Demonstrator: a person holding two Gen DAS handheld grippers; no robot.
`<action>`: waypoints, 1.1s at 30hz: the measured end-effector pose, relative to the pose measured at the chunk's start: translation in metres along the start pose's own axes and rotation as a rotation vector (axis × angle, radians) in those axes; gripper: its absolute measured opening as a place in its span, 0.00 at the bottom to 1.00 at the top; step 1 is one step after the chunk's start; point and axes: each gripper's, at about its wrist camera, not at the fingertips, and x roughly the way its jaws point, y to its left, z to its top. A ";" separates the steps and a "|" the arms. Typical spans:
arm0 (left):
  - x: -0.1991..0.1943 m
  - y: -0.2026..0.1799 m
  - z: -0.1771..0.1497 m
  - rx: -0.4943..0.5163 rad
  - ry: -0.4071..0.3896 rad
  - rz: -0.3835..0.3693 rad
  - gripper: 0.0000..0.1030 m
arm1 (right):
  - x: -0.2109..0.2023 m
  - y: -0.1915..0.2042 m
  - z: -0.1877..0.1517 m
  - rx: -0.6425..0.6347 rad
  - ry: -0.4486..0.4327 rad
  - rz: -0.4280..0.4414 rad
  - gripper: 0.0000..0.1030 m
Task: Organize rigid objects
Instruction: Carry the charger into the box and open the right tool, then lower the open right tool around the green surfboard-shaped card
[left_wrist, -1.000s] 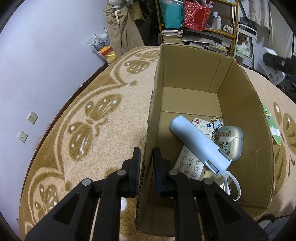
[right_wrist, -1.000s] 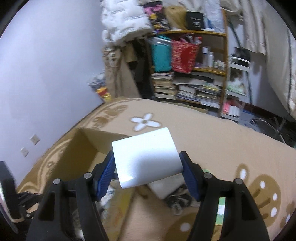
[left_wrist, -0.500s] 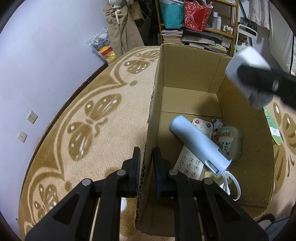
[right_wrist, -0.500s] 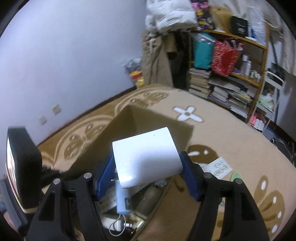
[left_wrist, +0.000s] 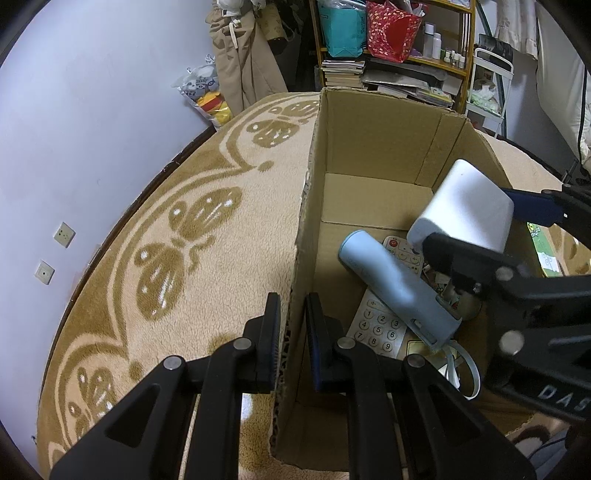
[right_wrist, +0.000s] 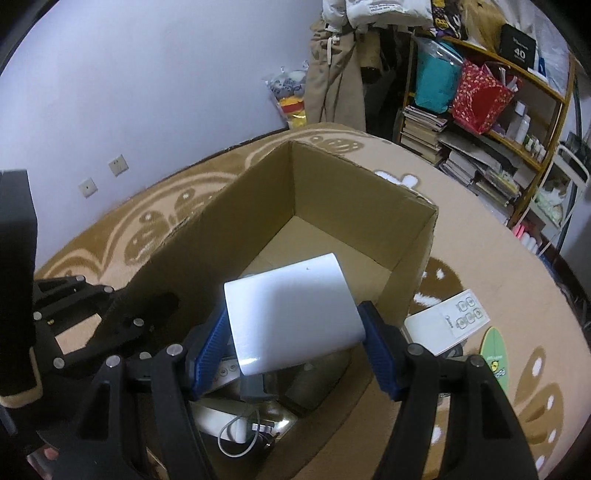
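Cardboard, plain and brown: an open box (left_wrist: 376, 147) sits on the patterned beige rug (left_wrist: 207, 229) and takes in whatever gets sorted. From where I stand, the left gripper (left_wrist: 291, 332) is clamped on the box's near side wall, one finger outside and one inside, steadying it.

The right gripper (right_wrist: 295, 332) carries a white block-shaped device (right_wrist: 291, 317), pinched across its width between the blue pads (right_wrist: 208, 347), and hangs over the open top at about 3 o'clock of the box in the left wrist view. Nothing suggests the grip is loosening.

Inside the box, toward 5 o'clock, a small pile is already gathered: a pale blue cylinder (left_wrist: 399, 288) lying slantwise over a white keypad (left_wrist: 376, 328), a remote with coloured buttons (left_wrist: 402, 251) behind it, a looped white cable (left_wrist: 461, 365), and a greyish gadget mostly hidden by the right gripper. The far half of the floor is bare cardboard.

Outside, on the rug at 4 o'clock in the right wrist view, a white flat box with printed squares (right_wrist: 447, 321) and a green oval tag (right_wrist: 495, 354) remain, with something dark beside them that I cannot make out.

My reading: several items are in, this one needs lowering and letting go, and at least two pieces wait.
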 end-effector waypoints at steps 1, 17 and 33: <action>0.001 0.001 0.000 -0.002 0.001 -0.002 0.13 | 0.001 0.001 0.001 -0.003 0.008 -0.006 0.71; -0.002 0.000 0.001 -0.004 0.005 -0.002 0.13 | -0.037 -0.038 0.012 0.118 -0.108 -0.099 0.87; -0.001 0.000 0.001 -0.004 0.006 -0.001 0.13 | -0.033 -0.108 -0.011 0.293 -0.124 -0.222 0.99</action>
